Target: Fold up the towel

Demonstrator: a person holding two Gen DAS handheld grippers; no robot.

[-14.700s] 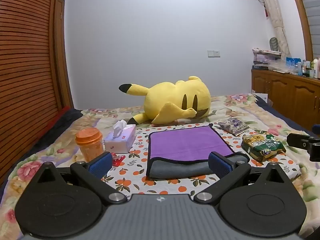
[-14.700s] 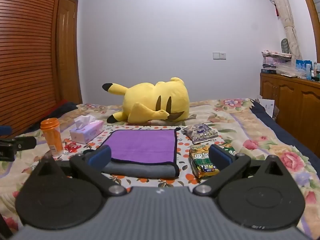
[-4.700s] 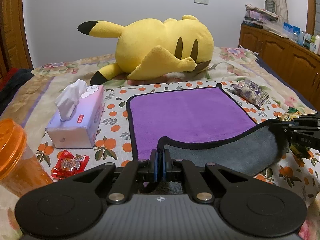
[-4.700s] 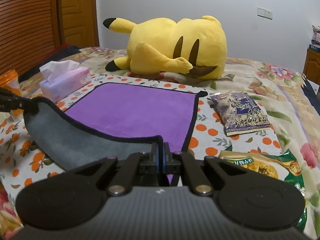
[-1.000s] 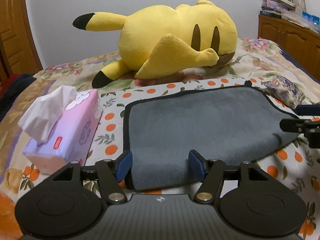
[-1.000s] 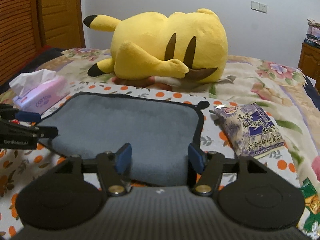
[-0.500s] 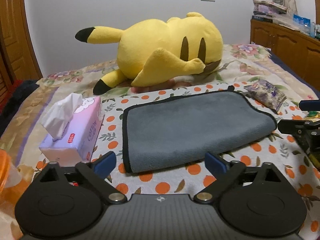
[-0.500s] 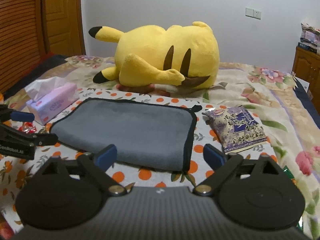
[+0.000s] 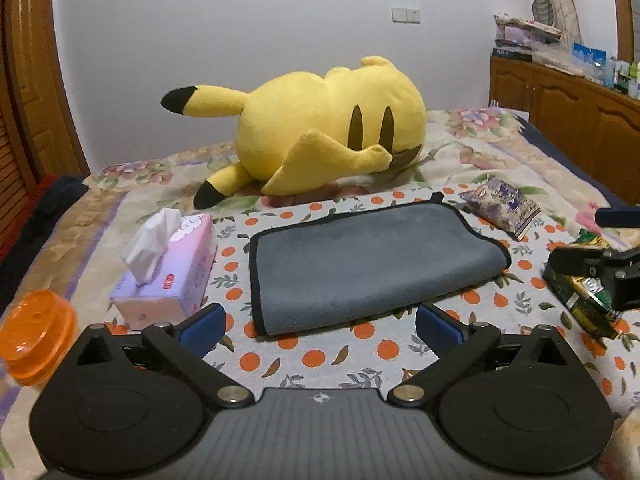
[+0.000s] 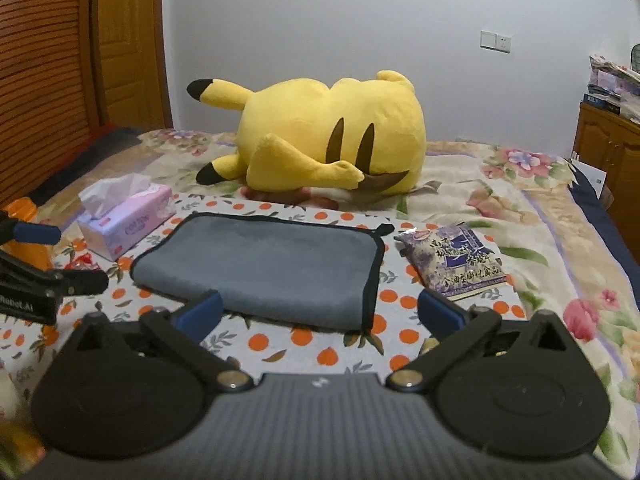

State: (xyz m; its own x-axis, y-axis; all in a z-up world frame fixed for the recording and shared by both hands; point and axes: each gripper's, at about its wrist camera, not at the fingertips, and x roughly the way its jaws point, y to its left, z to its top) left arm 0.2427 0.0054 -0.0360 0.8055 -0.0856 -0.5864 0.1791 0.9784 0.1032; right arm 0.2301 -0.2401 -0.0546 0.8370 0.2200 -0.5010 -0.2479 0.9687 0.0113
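Towel (image 9: 372, 264) lies folded, grey side up, on bed (image 9: 320, 360). Left hand-held gripper (image 9: 318, 326) & right hand-held gripper (image 10: 318, 310) both spread wide, gripping nothing.

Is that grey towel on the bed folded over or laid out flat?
Folded. The towel lies doubled, grey side up, with a rounded fold along its near edge and black-trimmed edges at the far side.

grey towel (image 9: 368, 264), black edging; orange-dotted cloth (image 9: 320, 356).
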